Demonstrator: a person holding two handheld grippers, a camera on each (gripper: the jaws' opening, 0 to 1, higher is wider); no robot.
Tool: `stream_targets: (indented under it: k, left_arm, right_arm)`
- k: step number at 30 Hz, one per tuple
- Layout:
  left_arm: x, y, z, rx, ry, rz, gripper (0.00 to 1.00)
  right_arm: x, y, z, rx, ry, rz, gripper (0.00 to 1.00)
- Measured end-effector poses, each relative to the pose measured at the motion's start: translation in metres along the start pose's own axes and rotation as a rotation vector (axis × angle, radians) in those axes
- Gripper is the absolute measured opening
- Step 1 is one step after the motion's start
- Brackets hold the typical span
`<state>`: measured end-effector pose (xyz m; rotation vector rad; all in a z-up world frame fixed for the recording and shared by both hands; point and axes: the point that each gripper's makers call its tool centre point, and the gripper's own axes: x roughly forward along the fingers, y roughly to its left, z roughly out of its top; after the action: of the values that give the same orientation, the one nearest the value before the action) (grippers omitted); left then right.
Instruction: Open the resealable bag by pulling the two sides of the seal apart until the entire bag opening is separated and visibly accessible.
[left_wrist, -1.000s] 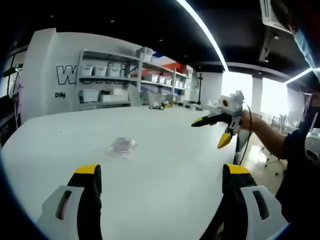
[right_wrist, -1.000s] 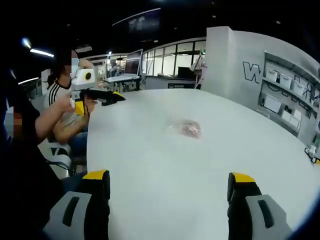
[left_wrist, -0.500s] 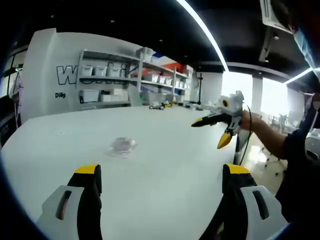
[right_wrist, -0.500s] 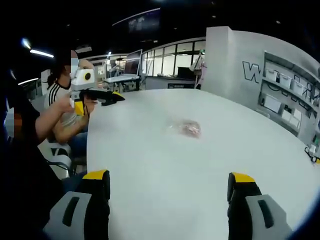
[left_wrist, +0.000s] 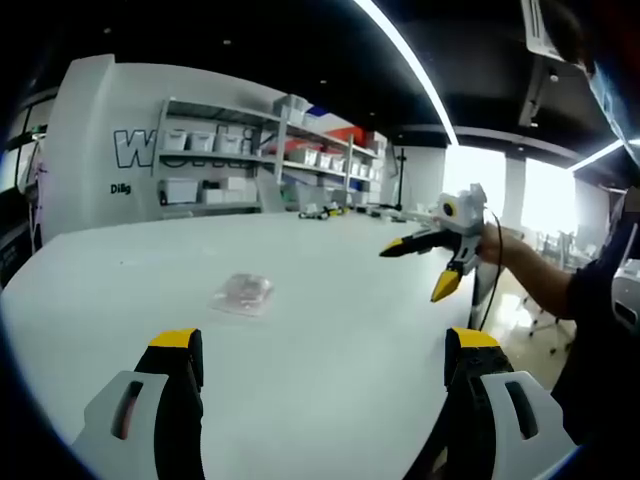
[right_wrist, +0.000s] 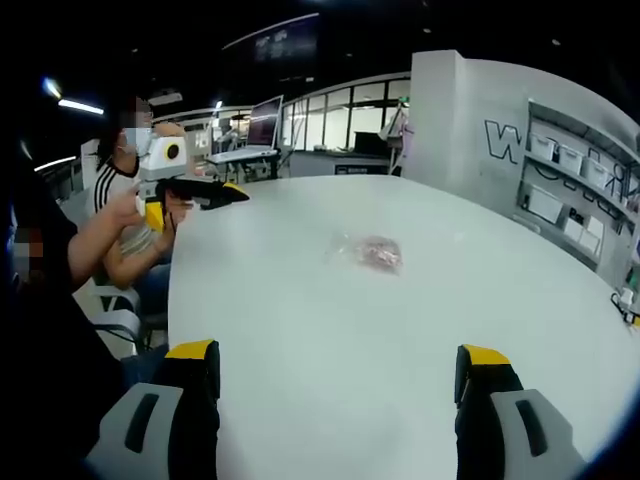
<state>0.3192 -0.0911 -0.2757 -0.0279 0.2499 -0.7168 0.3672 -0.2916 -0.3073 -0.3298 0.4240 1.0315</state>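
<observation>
Resealable bag flat on the bench, well ahead of both tongs, left and right, each spread wide and empty. Thin, limp, likely slippery film; grip the two seal lips.

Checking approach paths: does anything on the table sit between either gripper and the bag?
Nothing visible does. The bag lies alone on the bare white table, ahead of the open left gripper and the open right gripper.

Resealable bag flat on white table, right hand-held gripper jaws apart, well short
</observation>
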Motion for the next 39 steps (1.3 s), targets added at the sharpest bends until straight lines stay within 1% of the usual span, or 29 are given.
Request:
stream_targets:
  k: [5, 14, 18, 24, 27, 33, 39]
  left_arm:
    - [0.002, 0.001, 0.0, -0.001, -0.002, -0.001, 1.0]
    - [0.008, 0.004, -0.001, -0.005, 0.003, 0.0, 1.0]
    - [0.009, 0.003, -0.001, -0.003, 0.002, -0.003, 1.0]
    - [0.01, 0.003, -0.003, -0.006, 0.002, -0.004, 1.0]
    - [0.01, 0.003, -0.004, -0.007, 0.002, -0.006, 1.0]
    - [0.011, 0.004, -0.005, -0.008, -0.001, -0.009, 1.0]
    - [0.012, 0.006, -0.004, -0.015, -0.006, -0.011, 1.0]
  right_arm:
    - [0.004, 0.001, 0.005, -0.008, -0.003, 0.004, 1.0]
    - [0.004, 0.003, 0.002, -0.008, 0.002, 0.005, 1.0]
    - [0.005, 0.003, 0.004, -0.009, -0.005, 0.003, 0.99]
    - [0.017, -0.005, 0.014, -0.013, -0.022, -0.008, 0.99]
    - [0.025, -0.008, 0.019, -0.021, -0.018, -0.008, 0.98]
    - [0.032, -0.008, 0.026, -0.025, -0.023, -0.005, 0.98]
    - [0.038, -0.01, 0.029, -0.027, -0.016, -0.001, 0.98]
